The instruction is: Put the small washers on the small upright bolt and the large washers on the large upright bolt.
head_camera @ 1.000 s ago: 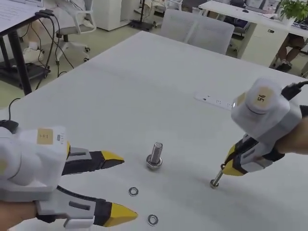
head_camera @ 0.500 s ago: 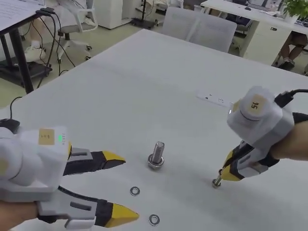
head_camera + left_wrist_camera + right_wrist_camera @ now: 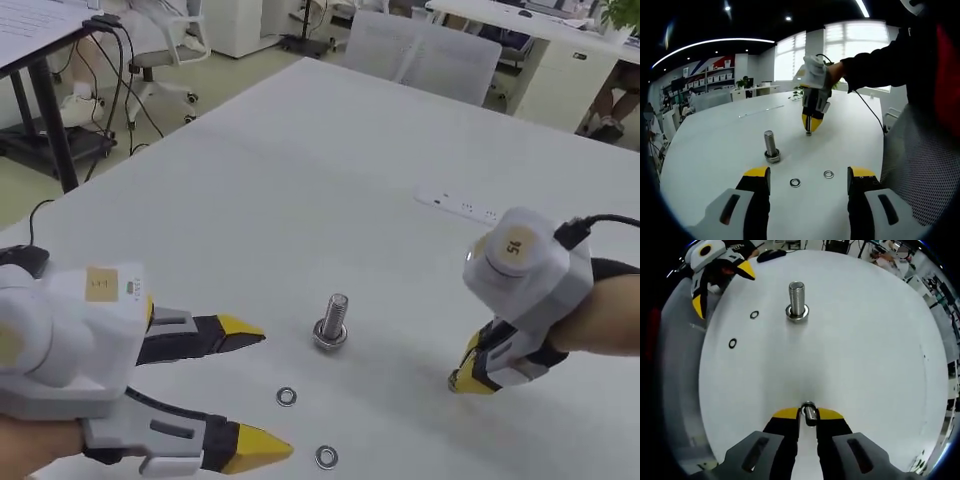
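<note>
A large steel bolt (image 3: 331, 325) stands upright mid-table with a washer around its base; it is also seen in both gripper views (image 3: 771, 147) (image 3: 797, 300). Two small washers (image 3: 287, 397) (image 3: 326, 457) lie flat in front of it. My left gripper (image 3: 262, 392) is open just left of them, and the washers (image 3: 795, 183) (image 3: 828, 174) lie between its yellow tips (image 3: 757, 172). My right gripper (image 3: 462, 380) points down at the table to the right, shut on the small bolt (image 3: 809, 413), whose lower end touches the tabletop (image 3: 809, 132).
A white power strip (image 3: 460, 208) lies behind the right gripper. A grey chair (image 3: 420, 60) stands at the table's far edge. A black mouse (image 3: 20, 260) sits at the left edge. Open white tabletop (image 3: 300, 200) stretches behind the large bolt.
My right gripper has sunk lower and slightly right with the small bolt, whose shaft now hides under the jaws in the head view. The left gripper and washers stay put.
</note>
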